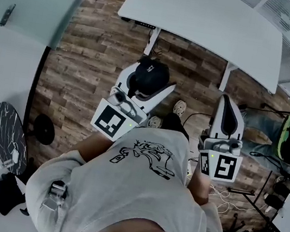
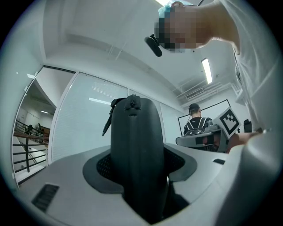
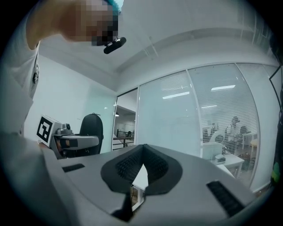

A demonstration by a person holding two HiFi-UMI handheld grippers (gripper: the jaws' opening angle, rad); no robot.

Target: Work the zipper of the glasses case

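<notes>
Left claw (image 1: 149, 81): clamped on black case (image 2: 135, 150), held in mid-air over the floor, off the table (image 1: 205, 18). Right claw (image 3: 142, 154): pressed together, empty, well apart from case. Progress judged near 0: zip pull (image 2: 108, 120) untouched, all zipper travel left.
</notes>
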